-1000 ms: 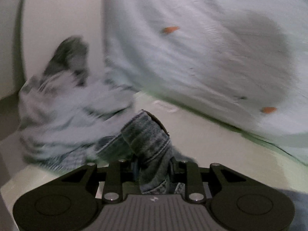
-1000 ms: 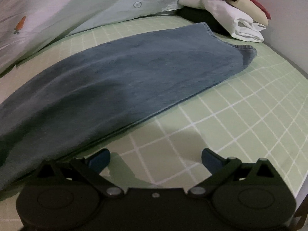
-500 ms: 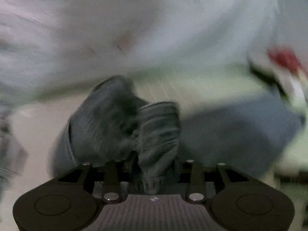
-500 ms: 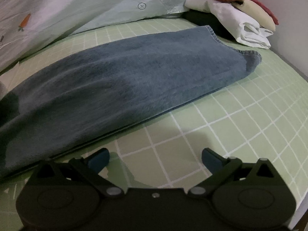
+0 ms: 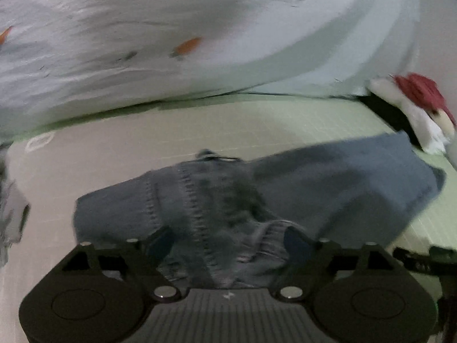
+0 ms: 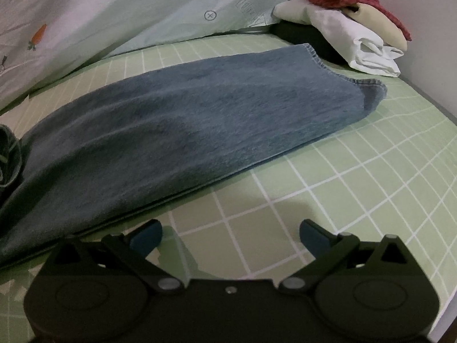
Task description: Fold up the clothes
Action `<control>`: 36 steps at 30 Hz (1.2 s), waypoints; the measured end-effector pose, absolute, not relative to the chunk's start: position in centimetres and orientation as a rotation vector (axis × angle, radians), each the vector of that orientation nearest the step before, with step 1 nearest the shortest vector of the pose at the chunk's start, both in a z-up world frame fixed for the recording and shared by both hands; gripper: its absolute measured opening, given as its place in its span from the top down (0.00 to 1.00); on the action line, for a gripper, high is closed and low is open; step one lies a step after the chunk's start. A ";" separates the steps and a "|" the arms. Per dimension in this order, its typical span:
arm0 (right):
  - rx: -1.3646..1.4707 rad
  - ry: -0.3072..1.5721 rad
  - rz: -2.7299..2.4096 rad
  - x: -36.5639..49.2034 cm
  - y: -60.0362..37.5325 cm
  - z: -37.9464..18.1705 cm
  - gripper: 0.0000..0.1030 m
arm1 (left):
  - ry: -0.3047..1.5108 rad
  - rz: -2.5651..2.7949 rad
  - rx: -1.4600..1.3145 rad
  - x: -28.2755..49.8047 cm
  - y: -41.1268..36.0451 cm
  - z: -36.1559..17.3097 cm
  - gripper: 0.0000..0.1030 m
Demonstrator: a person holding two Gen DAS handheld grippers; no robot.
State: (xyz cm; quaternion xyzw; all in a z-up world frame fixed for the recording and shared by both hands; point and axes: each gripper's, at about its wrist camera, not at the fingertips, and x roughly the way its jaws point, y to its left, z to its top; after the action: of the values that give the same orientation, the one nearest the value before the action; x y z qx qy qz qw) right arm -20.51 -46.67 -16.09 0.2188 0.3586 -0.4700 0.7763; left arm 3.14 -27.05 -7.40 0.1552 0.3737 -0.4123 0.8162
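A pair of blue jeans (image 6: 200,125) lies flat along the green checked bed sheet (image 6: 357,177), hem end toward the back right. In the left wrist view the waist end of the jeans (image 5: 205,205) is bunched on the bed right in front of my left gripper (image 5: 228,241). Its jaws are opening; the denim lies between the fingers (image 5: 160,243) but the pads no longer press on it. My right gripper (image 6: 230,237) hovers open over bare sheet just in front of the jeans' near edge, nothing between its fingers.
A pale quilt with small carrot prints (image 5: 185,45) is heaped along the back of the bed. Folded clothes, white, cream and red (image 6: 357,23), are stacked at the back right by the wall. A grey-and-white garment (image 5: 8,214) shows at the left edge.
My left gripper swung to the right, away from the grey-and-white garment, carrying the jeans' waist end, then lowered it onto the bed and spread its jaws. The right gripper hardly moved.
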 end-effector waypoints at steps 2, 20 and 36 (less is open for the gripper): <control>0.472 0.774 -1.018 -20.6 -46.6 -16.1 0.00 | 0.834 -0.835 0.364 4.4 -27.3 -8.3 0.17; 0.426 0.799 -0.874 -21.8 -47.5 -15.9 0.00 | 0.861 -0.670 0.420 4.4 -27.7 -12.6 0.04; 0.831 0.490 -1.147 -30.8 -64.1 -14.9 0.00 | 1.023 -0.543 0.363 6.5 -29.4 -13.7 0.00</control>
State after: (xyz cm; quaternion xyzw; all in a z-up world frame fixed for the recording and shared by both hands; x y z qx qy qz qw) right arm -30.76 -64.09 -14.93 0.3775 0.2225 -0.5214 0.7322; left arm 6.55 -29.39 -13.67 0.1706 0.4806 -0.2552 0.8215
